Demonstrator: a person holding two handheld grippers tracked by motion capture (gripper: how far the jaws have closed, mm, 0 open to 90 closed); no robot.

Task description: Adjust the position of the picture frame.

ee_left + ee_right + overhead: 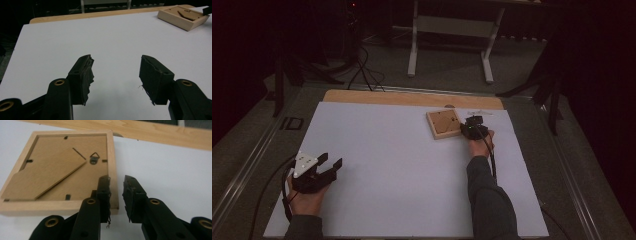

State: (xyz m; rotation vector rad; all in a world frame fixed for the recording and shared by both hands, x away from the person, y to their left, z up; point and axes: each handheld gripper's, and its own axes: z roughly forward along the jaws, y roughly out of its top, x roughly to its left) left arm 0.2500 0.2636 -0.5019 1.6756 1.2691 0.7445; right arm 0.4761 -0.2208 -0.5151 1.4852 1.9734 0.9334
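Four fingers (103,192), one picture frame (50,170)

No readable text, label, brand or number is showing anywhere in these views. The back of the wooden picture frame (60,167) is lying plain, bearing just a metal hanger and small clips, no print. The white table sheet (402,170) is carrying no writing. On the floor at about nine o'clock from the table, a dark mark (291,123) is showing that may be lettering, but it is too dim to read.
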